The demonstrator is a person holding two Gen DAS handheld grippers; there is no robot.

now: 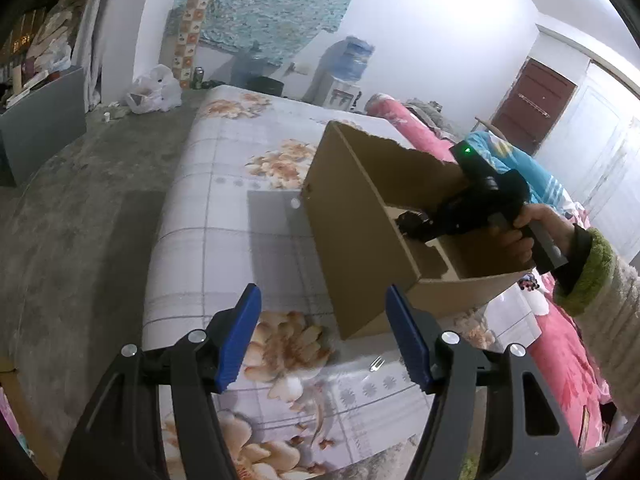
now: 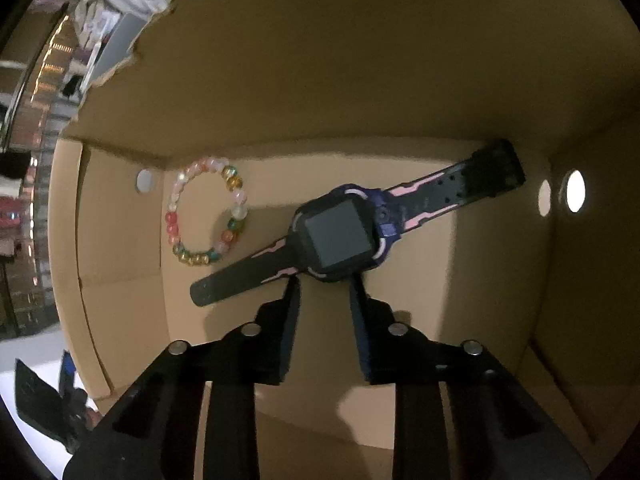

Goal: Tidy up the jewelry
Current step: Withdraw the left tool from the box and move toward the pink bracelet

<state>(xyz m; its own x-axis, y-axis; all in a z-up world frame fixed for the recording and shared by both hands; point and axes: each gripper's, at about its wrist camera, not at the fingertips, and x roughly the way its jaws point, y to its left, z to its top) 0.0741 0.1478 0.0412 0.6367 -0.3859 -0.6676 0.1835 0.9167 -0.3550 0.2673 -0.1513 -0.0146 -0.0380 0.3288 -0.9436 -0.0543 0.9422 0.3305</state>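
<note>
An open cardboard box point(image 1: 360, 216) stands on the floral bedsheet. In the right wrist view its inside point(image 2: 360, 80) holds a beaded bracelet point(image 2: 206, 212) at the left and a black and pink smartwatch point(image 2: 340, 236) lying flat on the bottom. My right gripper point(image 2: 325, 280) is inside the box, its jaws parted, with the tips at the near edge of the watch case. It also shows in the left wrist view point(image 1: 416, 226), reaching into the box. My left gripper point(image 1: 322, 300) is open and empty, above the bed just before the box.
A floral sheet covers the bed point(image 1: 224, 216). A pink quilt point(image 1: 560, 344) lies at the right. The concrete floor point(image 1: 72, 240) is at the left, with a plastic bag point(image 1: 154, 90) and a water dispenser point(image 1: 348, 76) by the far wall.
</note>
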